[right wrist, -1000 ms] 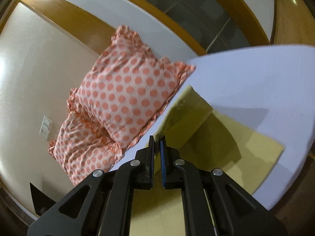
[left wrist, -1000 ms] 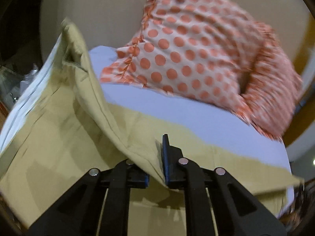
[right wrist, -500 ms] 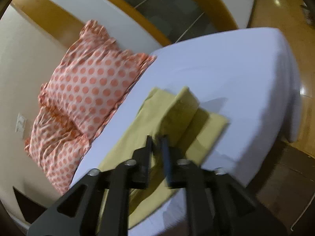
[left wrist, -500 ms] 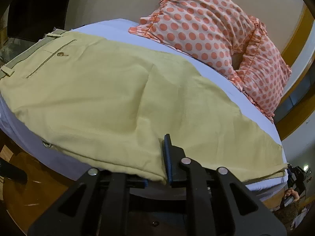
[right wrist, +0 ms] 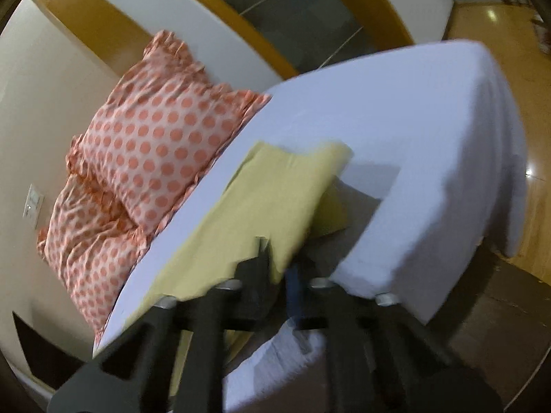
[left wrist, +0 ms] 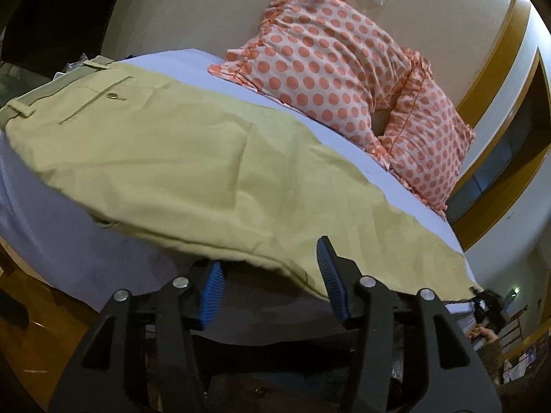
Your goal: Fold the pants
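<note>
Khaki yellow pants [left wrist: 193, 158] lie folded lengthwise on the bed, waistband at far left, leg ends toward the right. My left gripper [left wrist: 270, 275] is open at the bed's near edge, its blue pads [left wrist: 211, 284] on either side of the pants' hanging near edge, not clamping it. In the right wrist view the pants' leg end [right wrist: 275, 199] drapes over my right gripper [right wrist: 280, 268]. That view is blurred by motion; the jaws show a small gap with cloth between them.
A white-sheeted bed [left wrist: 51, 241] carries the pants; its corner [right wrist: 447, 179] drops off at the right. Two orange polka-dot pillows [left wrist: 330, 69] lean on the far wall, also in the right wrist view [right wrist: 162, 130]. Wooden floor [right wrist: 499, 34] lies beyond.
The left gripper laid the lifted fold down flat, drew back to the bed's edge and opened, releasing the cloth. The right gripper lowered the leg end toward the bed's edge; its jaws parted slightly.
</note>
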{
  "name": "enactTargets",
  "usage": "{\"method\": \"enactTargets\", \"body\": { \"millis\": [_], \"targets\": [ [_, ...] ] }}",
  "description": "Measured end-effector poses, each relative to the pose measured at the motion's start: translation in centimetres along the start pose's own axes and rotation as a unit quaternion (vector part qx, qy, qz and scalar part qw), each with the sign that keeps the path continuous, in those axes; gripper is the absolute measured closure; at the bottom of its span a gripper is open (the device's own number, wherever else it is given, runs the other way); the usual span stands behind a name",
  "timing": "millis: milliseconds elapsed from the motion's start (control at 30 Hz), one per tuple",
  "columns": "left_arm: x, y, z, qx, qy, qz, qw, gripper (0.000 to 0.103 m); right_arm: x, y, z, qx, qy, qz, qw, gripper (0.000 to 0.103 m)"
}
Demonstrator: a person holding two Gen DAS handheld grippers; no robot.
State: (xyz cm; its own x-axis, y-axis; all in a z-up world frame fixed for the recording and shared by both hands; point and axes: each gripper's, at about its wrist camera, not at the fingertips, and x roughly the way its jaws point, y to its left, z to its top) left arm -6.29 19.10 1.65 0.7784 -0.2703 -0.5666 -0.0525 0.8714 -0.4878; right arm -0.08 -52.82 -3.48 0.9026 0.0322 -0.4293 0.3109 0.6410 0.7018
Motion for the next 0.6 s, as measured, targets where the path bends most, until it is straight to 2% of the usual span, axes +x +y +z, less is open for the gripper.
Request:
{"method": "enactTargets", "body": {
  "millis": [67, 200, 233, 300, 367, 400, 467, 500, 533, 567, 600],
  "targets": [
    [-0.8, 0.9, -0.1, -0.013, -0.013, 0.009, 0.9998, 0.047, -0.2, 1.1, 0.1, -0.014, -0.013, 0.014, 1.000, 0.097],
    [-1.5, 2.7, -0.1, -0.042, -0.025, 0.022, 0.9986, 0.043, -0.7, 9.2, -0.4, -0.115, -0.019, 0.094, 0.989, 0.097],
    [-1.6, 2.9, -0.2, -0.047, -0.027, 0.027, 0.9982, 0.039, -0.6, 12.8, -1.4, -0.148, -0.008, 0.136, 0.980, 0.097],
    [-1.8, 3.2, -0.3, -0.054, -0.035, 0.034, 0.9974, 0.036, -0.1, 17.3, -3.4, -0.183, 0.020, 0.191, 0.964, 0.097],
    [-2.1, 3.3, -0.5, -0.057, -0.040, 0.028, 0.9972, 0.035, 1.0, 22.3, -6.9, -0.221, 0.069, 0.248, 0.941, 0.097],
    [-2.2, 3.3, -0.5, -0.056, -0.041, 0.028, 0.9972, 0.034, 1.8, 24.9, -9.6, -0.243, 0.104, 0.277, 0.924, 0.097],
    [-2.6, 3.0, -0.7, -0.045, -0.043, 0.032, 0.9976, 0.031, 2.9, 27.9, -13.8, -0.285, 0.163, 0.292, 0.898, 0.096],
    [-2.6, 2.8, -0.8, -0.041, -0.043, 0.031, 0.9977, 0.030, 3.7, 29.5, -16.8, -0.318, 0.214, 0.292, 0.876, 0.096],
    [-2.7, 2.7, -0.9, -0.035, -0.043, 0.028, 0.9981, 0.027, 4.1, 30.3, -19.1, -0.343, 0.253, 0.289, 0.857, 0.087],
    [-2.9, 2.5, -1.0, -0.026, -0.041, 0.021, 0.9986, 0.025, 4.2, 30.6, -20.9, -0.364, 0.276, 0.283, 0.844, 0.071],
    [-2.9, 2.3, -1.1, -0.020, -0.040, 0.018, 0.9988, 0.024, 4.2, 30.8, -22.0, -0.379, 0.281, 0.273, 0.838, 0.059]
  ]
}}
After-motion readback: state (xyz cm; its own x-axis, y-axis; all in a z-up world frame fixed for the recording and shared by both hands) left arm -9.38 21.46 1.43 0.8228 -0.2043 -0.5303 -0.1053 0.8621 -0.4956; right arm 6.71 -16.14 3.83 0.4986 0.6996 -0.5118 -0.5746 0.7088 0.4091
